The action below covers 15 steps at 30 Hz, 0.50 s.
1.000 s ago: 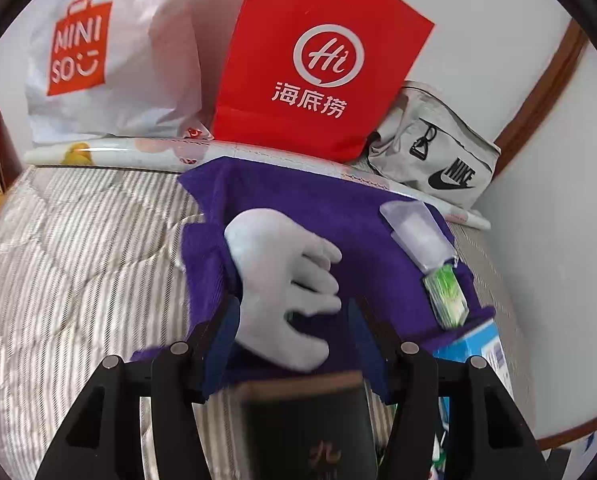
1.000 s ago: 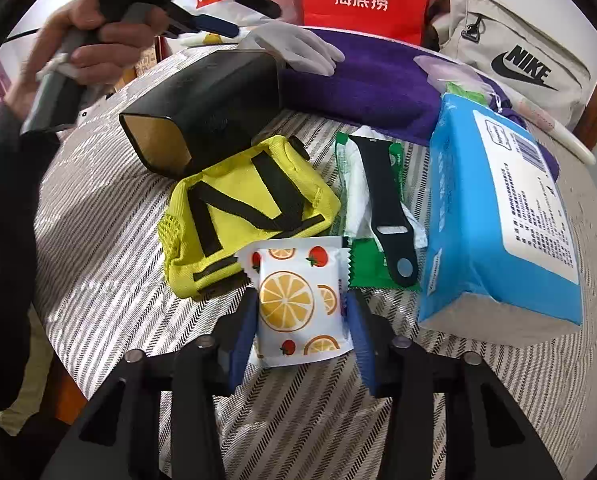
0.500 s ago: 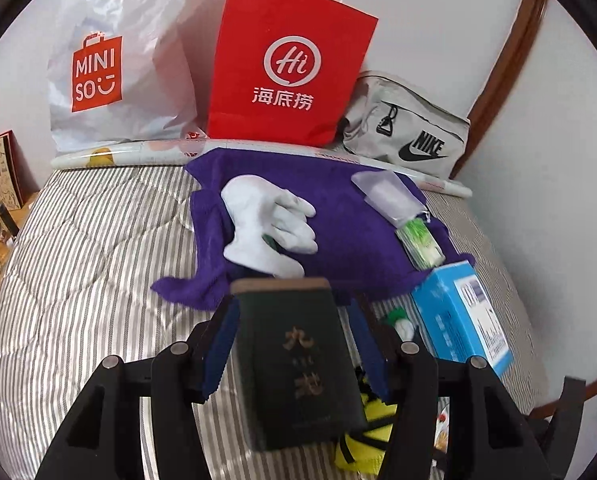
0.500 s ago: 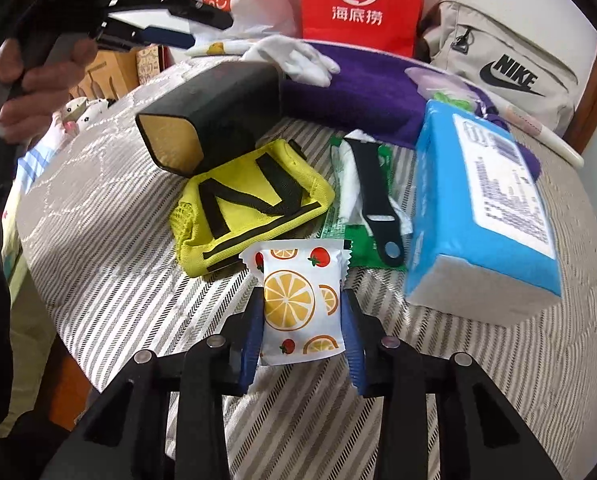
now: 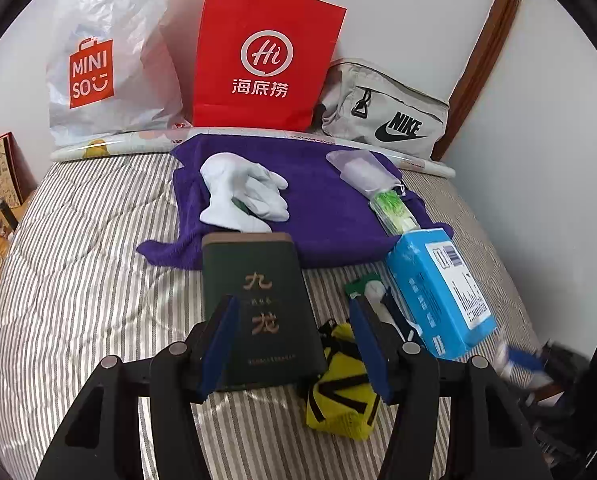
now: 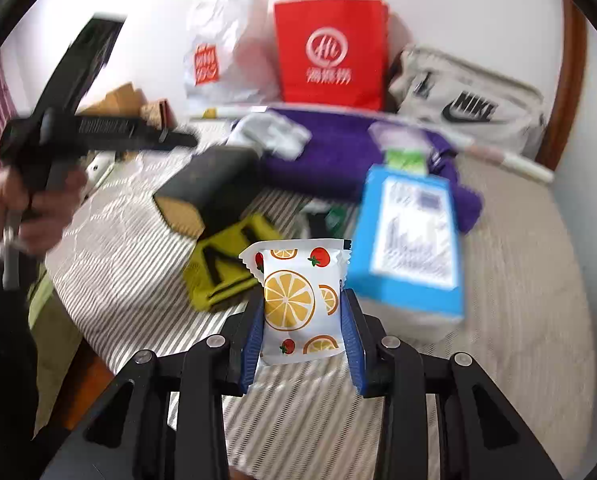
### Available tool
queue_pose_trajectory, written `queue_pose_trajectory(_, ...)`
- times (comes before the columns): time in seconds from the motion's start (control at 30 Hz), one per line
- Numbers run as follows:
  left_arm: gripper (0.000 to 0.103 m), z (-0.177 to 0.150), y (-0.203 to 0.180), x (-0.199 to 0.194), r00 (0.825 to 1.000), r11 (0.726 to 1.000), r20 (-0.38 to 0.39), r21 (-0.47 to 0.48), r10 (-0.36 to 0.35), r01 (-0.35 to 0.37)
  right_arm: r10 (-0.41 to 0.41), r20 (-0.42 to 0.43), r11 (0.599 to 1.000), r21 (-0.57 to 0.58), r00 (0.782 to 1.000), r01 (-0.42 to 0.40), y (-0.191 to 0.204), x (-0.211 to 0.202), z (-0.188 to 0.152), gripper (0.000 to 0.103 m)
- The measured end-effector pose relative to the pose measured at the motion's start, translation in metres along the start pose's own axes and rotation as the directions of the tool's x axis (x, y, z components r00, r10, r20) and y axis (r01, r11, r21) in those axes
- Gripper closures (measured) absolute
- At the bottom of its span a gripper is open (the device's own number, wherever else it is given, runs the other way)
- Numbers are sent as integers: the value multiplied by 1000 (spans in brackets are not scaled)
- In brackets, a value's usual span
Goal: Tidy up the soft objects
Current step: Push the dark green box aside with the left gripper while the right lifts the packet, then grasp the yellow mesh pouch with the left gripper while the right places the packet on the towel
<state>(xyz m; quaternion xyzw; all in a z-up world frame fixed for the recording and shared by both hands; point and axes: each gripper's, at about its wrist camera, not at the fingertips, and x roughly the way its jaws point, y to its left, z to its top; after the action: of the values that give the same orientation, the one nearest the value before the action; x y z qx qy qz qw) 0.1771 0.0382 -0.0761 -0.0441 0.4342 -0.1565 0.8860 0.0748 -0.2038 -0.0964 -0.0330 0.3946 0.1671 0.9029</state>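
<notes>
right wrist view: your right gripper (image 6: 302, 322) is clamped on the fruit-print packet (image 6: 298, 300), blue pads pressed against both its sides, packet lifted off the striped bed (image 6: 498, 280). view is blurred. using the purple towel (image 5: 322, 200) as landmark: white glove (image 5: 242, 192) lies on top of it, clear pouch (image 5: 358, 168) and green packet (image 5: 394, 210) on its right part, blue tissue pack (image 5: 438, 292) just in front of its right corner, dark green box (image 5: 258, 308) just in front of its near edge, yellow pouch (image 5: 342, 396) further in front. red bag (image 5: 266, 64), white plastic bag (image 5: 110, 60) and grey nike bag (image 5: 386, 112) stand behind the towel. left wrist view: your left gripper (image 5: 294, 344) is half open, nothing held, the box and yellow pouch show between its fingers but lie on the bed. your hand (image 6: 38, 208) grips its handle.
</notes>
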Motion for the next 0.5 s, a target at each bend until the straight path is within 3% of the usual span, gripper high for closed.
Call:
queue_pose_trajectory(0.2,47,-16,-9,-8,1000,1000,11,17,18,-18,-27,38,999,24,999,26,-18,0,21,67)
queue_pose_trajectory(0.5,48,-56,-5,-1,998,999,-67,34,12,-10,-57,93,998,22,994,56,-42,5,53,67)
